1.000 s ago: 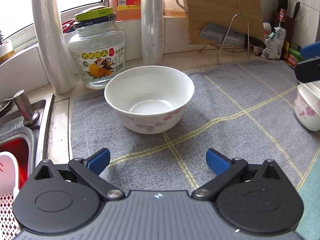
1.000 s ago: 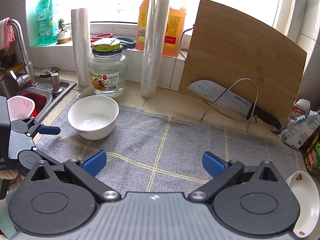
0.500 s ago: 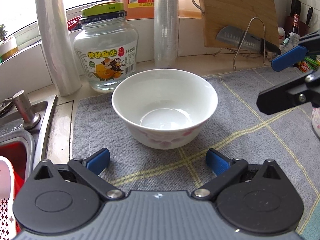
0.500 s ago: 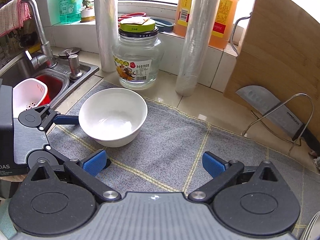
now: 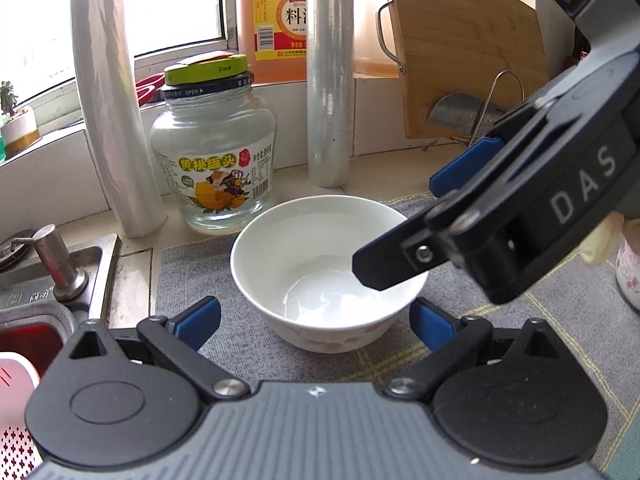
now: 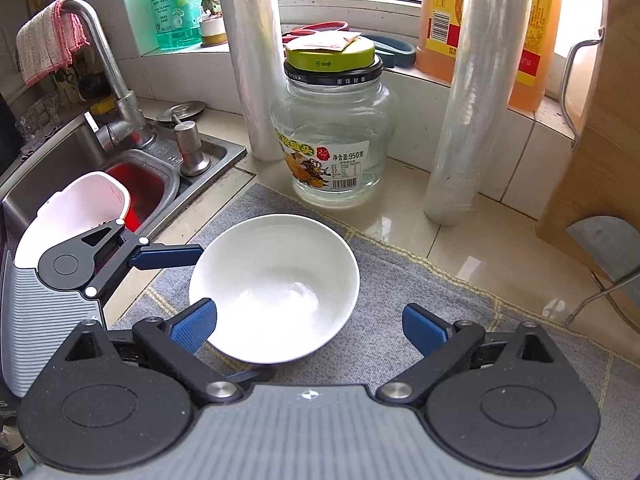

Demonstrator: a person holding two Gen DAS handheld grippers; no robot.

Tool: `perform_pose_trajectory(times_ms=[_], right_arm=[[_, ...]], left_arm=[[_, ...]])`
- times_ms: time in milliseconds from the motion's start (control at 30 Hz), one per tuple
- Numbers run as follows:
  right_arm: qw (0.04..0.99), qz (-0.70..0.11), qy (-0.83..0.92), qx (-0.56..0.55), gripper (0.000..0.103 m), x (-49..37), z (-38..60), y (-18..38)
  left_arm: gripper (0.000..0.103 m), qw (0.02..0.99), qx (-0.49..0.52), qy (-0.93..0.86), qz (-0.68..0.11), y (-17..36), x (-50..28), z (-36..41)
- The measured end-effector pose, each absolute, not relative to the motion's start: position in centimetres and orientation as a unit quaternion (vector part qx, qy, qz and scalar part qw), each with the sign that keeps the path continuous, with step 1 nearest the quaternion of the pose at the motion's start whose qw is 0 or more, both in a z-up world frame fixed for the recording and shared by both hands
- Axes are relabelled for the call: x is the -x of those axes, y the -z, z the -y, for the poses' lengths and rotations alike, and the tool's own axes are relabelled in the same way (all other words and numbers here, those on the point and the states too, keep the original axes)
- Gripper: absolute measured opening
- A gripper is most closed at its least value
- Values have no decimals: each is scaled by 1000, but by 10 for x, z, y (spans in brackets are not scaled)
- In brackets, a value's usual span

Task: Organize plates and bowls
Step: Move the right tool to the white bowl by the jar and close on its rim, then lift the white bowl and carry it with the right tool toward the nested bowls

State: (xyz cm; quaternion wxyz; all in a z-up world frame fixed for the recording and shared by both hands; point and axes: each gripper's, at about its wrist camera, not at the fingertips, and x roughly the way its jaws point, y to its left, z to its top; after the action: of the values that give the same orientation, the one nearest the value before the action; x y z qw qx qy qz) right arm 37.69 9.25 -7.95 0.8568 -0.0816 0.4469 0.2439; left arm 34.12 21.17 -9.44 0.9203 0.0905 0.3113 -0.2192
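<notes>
Bowl [image 5: 328,268] on mat [image 5: 192,280]; both tools closing, pads not touching.

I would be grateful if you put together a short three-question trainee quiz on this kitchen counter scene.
1. True or false: the white bowl is empty.
2. What does the bowl rest on: (a) sink, (b) grey mat, (c) bamboo cutting board?
3. What colour is the glass jar lid?

Key: 1 true; 2 b; 3 yellow-green. Note: the left gripper and right gripper are closing, and neither pad yet visibly presses the bowl.
</notes>
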Motion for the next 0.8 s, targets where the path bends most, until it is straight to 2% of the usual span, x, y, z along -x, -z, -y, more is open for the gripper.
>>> perform_pose_trajectory(times_ms=[100,200,667,733,800], right_arm=[[851,-455,-252,72,97,-384,-94,85],[845,-464,-257,64,92,-389,-94,90],[837,-470,-275,57,83,-412,-103,97],[835,-471,-278,54,77,-417,-104,98],[835,-473,-279,49,76,-421,-104,99]], left_arm=[[98,919,-92,228,-308,94,-343,-209],[92,918,-91,235,-307,94,-344,-208],[92,918,-88,239,-304,96,-345,-209],[92,918,-86,239,-305,96,-345,-209],[92,918,-86,239,-305,96,-345,-209]])
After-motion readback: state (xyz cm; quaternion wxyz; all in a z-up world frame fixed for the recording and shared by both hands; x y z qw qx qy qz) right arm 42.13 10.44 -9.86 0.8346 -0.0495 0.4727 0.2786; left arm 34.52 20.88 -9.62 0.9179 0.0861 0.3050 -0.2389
